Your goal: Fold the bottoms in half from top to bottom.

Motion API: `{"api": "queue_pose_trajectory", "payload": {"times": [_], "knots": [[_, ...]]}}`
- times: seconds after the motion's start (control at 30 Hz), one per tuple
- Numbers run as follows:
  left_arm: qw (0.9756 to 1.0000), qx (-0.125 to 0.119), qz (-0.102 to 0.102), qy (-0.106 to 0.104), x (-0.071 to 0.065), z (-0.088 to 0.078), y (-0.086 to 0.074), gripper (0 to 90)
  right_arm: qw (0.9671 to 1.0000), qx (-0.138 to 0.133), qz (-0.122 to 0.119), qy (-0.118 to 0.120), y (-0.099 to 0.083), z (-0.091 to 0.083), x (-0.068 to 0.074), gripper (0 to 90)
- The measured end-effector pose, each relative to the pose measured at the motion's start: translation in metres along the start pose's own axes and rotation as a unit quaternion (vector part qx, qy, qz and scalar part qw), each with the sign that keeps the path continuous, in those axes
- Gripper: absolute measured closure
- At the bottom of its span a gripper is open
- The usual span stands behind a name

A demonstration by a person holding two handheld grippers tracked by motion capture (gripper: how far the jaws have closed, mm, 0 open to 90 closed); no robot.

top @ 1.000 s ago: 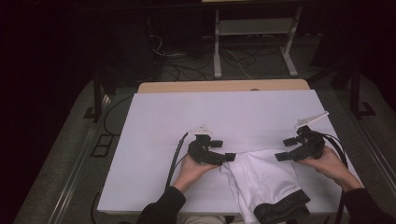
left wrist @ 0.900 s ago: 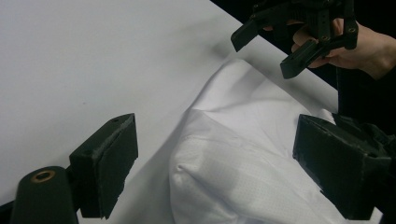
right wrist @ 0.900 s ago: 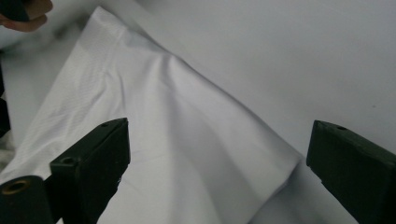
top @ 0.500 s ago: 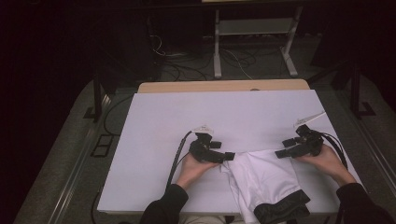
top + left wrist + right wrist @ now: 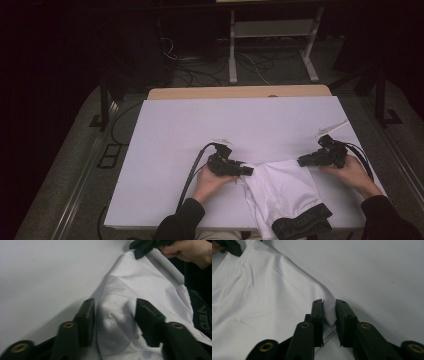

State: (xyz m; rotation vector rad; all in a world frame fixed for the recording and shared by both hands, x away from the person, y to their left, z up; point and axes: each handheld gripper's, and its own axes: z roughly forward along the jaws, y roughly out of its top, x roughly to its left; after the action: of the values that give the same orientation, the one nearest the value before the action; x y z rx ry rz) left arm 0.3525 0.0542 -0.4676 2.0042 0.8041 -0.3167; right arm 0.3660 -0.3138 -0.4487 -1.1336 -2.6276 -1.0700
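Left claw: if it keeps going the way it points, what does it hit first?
The white garment, already bunched between the left claw; its jaws have just been closing. Beyond that fold lies the right claw, though depth is unclear.

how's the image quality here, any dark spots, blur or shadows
High view: room behind the table nearly black, tabletop evenly lit. Left gripper view: soft focus, the jaws shade the white garment. Right gripper view: sharper, with faint shadow beside the cloth's folded edge.
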Motion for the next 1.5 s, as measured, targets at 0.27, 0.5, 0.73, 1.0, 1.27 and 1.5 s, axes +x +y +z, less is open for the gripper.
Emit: {"api": "queue_pose_trajectory", "payload": {"times": [0.27, 0.5, 0.73, 1.0, 1.27, 1.5], "knots": [[0.9999, 0.008, 0.009, 0.008, -0.002, -0.002, 0.001, 85.7, 0.9999, -0.01, 0.014, 0.0, -0.003, -0.001, 0.002, 86.7], [0.9984, 0.007, 0.043, 0.036, -0.011, -0.014, 0.007, 86.4, 0.9987, -0.037, 0.034, 0.007, 0.001, -0.01, 0.005, 86.8], [0.9969, -0.003, 0.057, 0.053, -0.012, -0.035, 0.012, 86.4, 0.9983, -0.051, 0.027, 0.005, 0.016, -0.007, 0.011, 87.0], [0.9962, -0.003, 0.054, 0.067, -0.004, -0.055, 0.018, 86.3, 0.9981, -0.057, 0.021, 0.008, 0.039, 0.005, 0.014, 86.9], [0.9941, 0.007, 0.06, 0.09, 0.002, -0.066, 0.028, 86.3, 0.9983, -0.054, 0.023, 0.007, 0.057, 0.018, 0.012, 86.9], [0.9907, 0.023, 0.072, 0.113, 0.007, -0.072, 0.036, 86.3, 0.9986, -0.049, 0.017, 0.003, 0.071, 0.024, 0.014, 86.9]]}}
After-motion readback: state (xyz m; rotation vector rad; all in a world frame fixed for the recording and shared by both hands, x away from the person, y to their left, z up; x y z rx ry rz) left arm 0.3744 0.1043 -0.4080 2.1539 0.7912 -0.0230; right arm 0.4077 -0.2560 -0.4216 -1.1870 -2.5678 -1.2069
